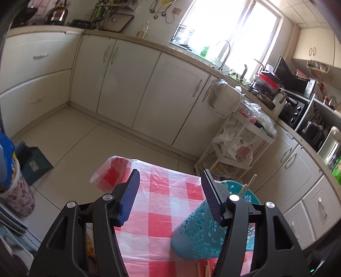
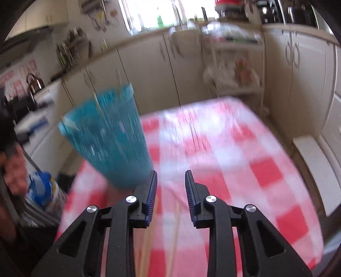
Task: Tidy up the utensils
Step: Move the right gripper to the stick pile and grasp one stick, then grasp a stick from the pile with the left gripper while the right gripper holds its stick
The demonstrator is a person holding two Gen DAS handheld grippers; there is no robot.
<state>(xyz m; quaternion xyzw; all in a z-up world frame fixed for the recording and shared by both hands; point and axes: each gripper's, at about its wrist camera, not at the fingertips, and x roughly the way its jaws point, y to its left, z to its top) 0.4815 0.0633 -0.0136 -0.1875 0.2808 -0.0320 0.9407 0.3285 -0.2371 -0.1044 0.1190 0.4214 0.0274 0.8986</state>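
Here, left gripper wide, empty, holder touching its right finger, chopsticks standing inside. Only from the right gripper: narrow gap, nothing pinched, more sticks lying below, holder ahead-left, open cloth ahead-right to the table's far edge.

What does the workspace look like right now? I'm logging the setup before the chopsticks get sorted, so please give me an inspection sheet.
Surface: table under a red and white checked plastic cover.
Job's things: teal utensil holder upright on the table, chopsticks sticking out of it; more chopsticks lying on the cover near the right gripper.
Clutter: loose plastic bag at the table's far corner.
Grippers: left gripper open, its right finger beside the holder; right gripper open, nothing between its pads, view blurred.
Cables: cords hanging on the wall by the window.
Surroundings: kitchen cabinets, sink tap, white cart with bags.
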